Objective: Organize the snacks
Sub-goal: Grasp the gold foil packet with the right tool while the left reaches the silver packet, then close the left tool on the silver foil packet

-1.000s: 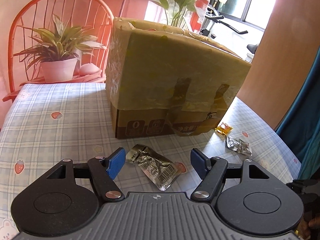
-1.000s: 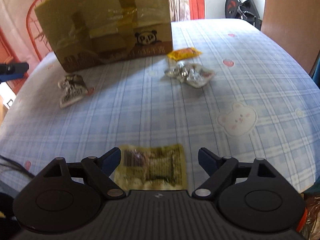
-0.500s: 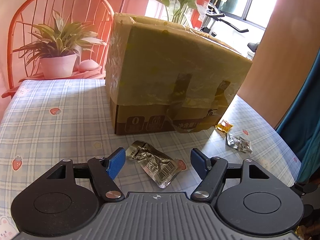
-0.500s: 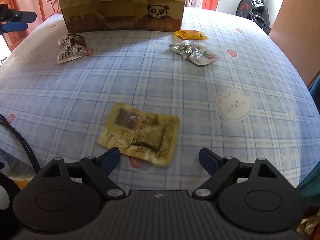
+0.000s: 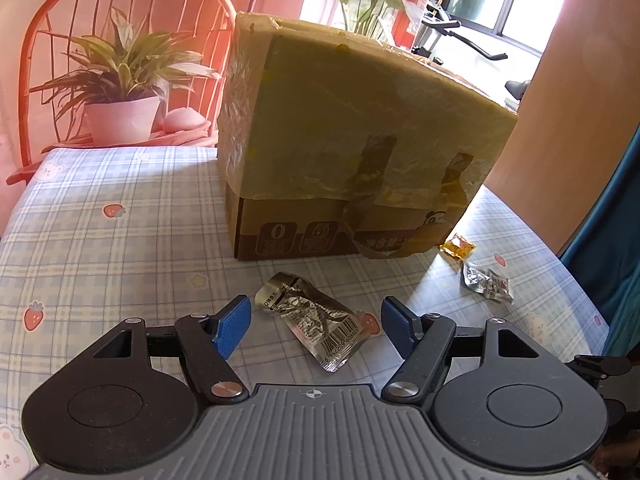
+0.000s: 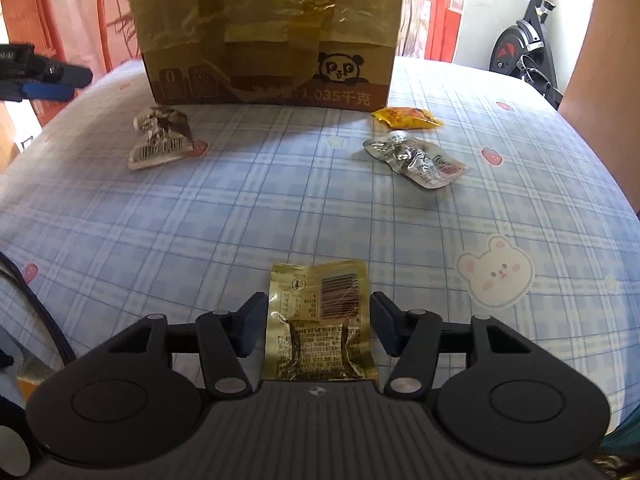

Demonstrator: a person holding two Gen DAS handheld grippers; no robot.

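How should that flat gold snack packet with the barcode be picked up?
Probably across its two long side edges, from above. The flat gold foil packet lies flat on the checked tablecloth, lengthwise between the right claw fingers, whose jaws are closing on it; the bulging lower half offers more to pinch than the thin top seal.

cardboard box (image 6: pixel 264 32) printed "1.035千克", panda logo "PP"
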